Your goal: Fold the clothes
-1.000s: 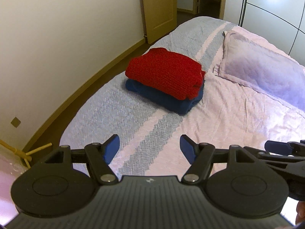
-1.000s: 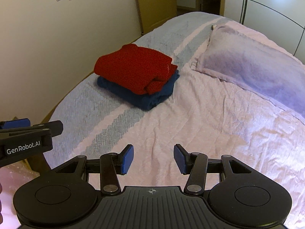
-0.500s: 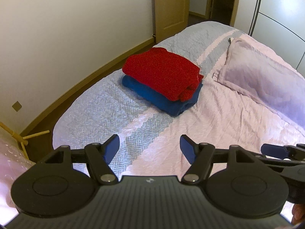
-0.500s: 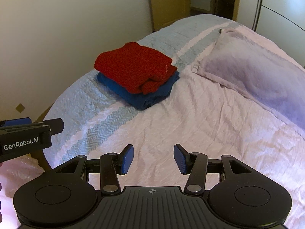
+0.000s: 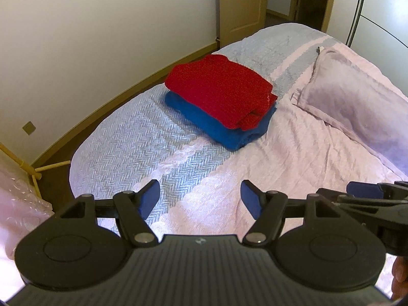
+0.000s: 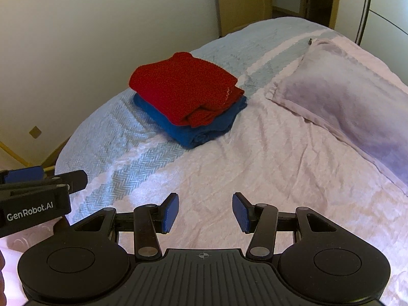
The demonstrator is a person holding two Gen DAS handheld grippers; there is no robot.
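Note:
A folded red knit sweater (image 5: 219,89) (image 6: 183,89) lies on top of a folded blue garment (image 5: 224,127) (image 6: 193,130), stacked on the bed near its left side. My left gripper (image 5: 200,199) hovers open over the bedspread, well short of the stack, with nothing between its fingers. My right gripper (image 6: 204,211) is also open and empty, held above the pink part of the cover. Each gripper shows at the edge of the other's view: the right one (image 5: 367,191) at the right, the left one (image 6: 33,178) at the left.
The bed (image 5: 280,165) has a pink cover with grey-blue herringbone stripes. A lilac pillow (image 5: 357,102) (image 6: 344,102) lies to the right of the stack. A cream wall, a wooden door (image 5: 242,2) and wardrobe doors (image 5: 382,25) surround the bed. Wooden rack legs (image 5: 33,170) stand on the floor at left.
Both grippers have pulled back and tilted slightly, so the stack sits a bit farther off and higher in the views. The clothes have not moved. Both grippers stay open.

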